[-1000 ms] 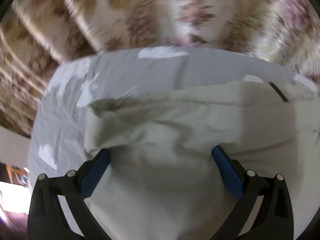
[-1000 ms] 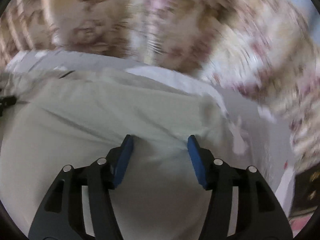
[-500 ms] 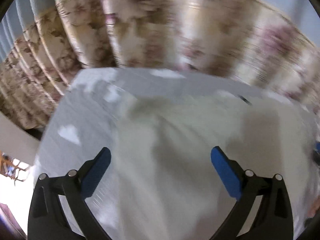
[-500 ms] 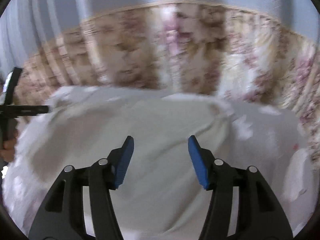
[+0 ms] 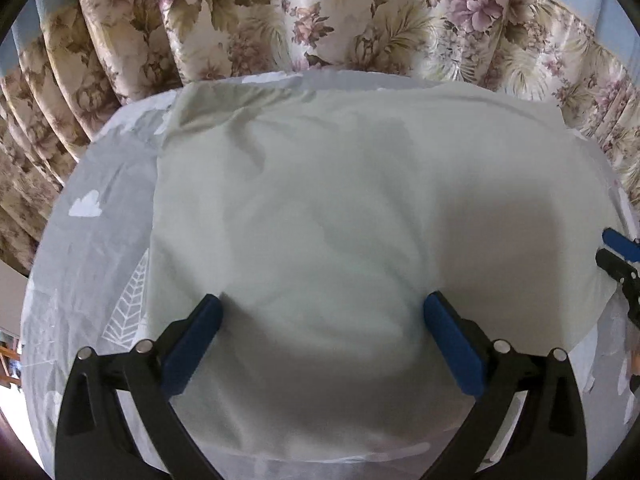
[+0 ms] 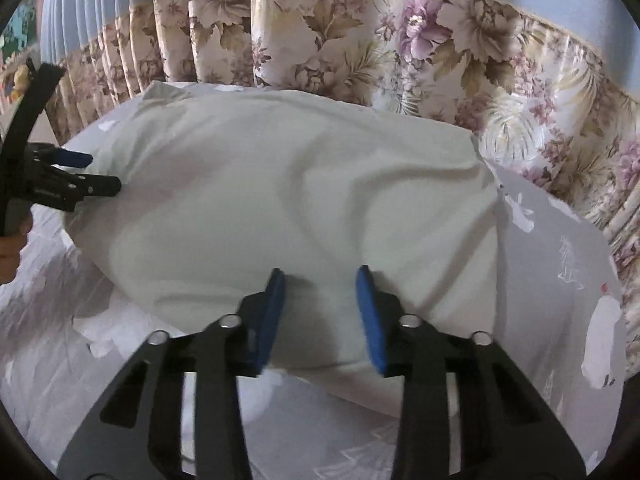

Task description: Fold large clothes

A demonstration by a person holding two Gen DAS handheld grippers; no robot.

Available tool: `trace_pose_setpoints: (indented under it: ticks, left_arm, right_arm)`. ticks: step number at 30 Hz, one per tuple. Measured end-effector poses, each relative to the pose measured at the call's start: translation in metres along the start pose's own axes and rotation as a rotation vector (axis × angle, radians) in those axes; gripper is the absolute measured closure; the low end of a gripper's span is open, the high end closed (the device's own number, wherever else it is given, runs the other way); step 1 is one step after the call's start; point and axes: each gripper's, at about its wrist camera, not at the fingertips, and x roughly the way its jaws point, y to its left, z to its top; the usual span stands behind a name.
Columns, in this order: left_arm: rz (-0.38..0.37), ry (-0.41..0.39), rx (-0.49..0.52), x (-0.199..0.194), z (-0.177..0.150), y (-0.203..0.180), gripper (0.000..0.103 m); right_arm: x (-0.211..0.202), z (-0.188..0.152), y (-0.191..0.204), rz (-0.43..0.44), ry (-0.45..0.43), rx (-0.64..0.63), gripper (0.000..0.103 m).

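The pale grey-green cloth garment (image 5: 340,208) is lying spread as a broad rectangle on a bed w/ a grey sheet printed w/ white clouds and trees (image 5: 92,216), its far edge running close under the beige floral pleated curtains (image 5: 248,20). It's probably sitting flat like this so edges can be picked up for the next fold; how many folds are done, can't tell.

Going left to right: the left gripper (image 5: 320,312) is hovering over the garment's near-left part w/ jaws standing wide apart, nothing between the blue pads but open air above the fabric. Likely positioned there to line up w/ the near edge. Its view is showing the garment's left border and far-left corner clearly, plus a leaf print on the sheet beside it; the right gripper is only peeking in at the frame's right edge.

The right gripper (image 6: 320,308) is pointing down at the garment's near-right part, jaws closing and already fairly narrow. A bit of fabric seems to be sitting btwn the blue pads (image 6: 370,316), but the pads aren't visibly pressing on it yet, so no grip so far. Judging by this, it's going for a pinch of the near edge.

The right-wrist view is giving what the left one lacks: the garment's right border and far-right corner, a soft diagonal crease across the middle, a white bear-like print on the sheet, and the left gripper seen side-on at far left w/ part of the person's hand (image 6: 10,240) below it.
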Motion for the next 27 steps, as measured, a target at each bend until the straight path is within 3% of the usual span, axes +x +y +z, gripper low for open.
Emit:
trace_pose_setpoints:
  ticks: [3,4,5,8,15,19,21,27]
  left_arm:
    - [0.005,-0.017,0.000,-0.004,-0.004,0.004,0.001]
    - [0.007,-0.019,-0.002,-0.004,-0.004,0.006,0.001]
    - [0.007,-0.019,-0.004,-0.005,-0.005,0.007,0.001]
    - [0.029,-0.028,-0.001,-0.009,-0.007,0.004,0.001]
    - [0.141,-0.079,0.014,-0.035,-0.010,0.008,0.001]
    - [0.141,-0.080,-0.017,-0.040,-0.007,0.028,0.001]
    - [0.123,-0.064,-0.054,-0.036,-0.005,0.041,0.001]
    - [-0.150,0.033,-0.188,-0.012,0.003,0.081,0.001]
  right_arm:
    - [-0.004,-0.007,-0.013,-0.070,0.001,0.004,0.073]
    - [-0.006,-0.011,-0.023,-0.091,0.002,0.036,0.049]
    - [-0.006,-0.014,-0.034,-0.097,0.002,0.071,0.035]
    - [-0.006,-0.023,-0.054,-0.028,0.002,0.172,0.032]
    - [-0.021,-0.015,-0.043,-0.069,-0.018,0.178,0.033]
    - [-0.033,-0.003,-0.032,-0.085,-0.052,0.168,0.022]
    - [-0.036,0.003,-0.024,-0.097,-0.068,0.151,0.019]
    - [-0.037,0.014,0.010,-0.134,-0.099,0.045,0.019]
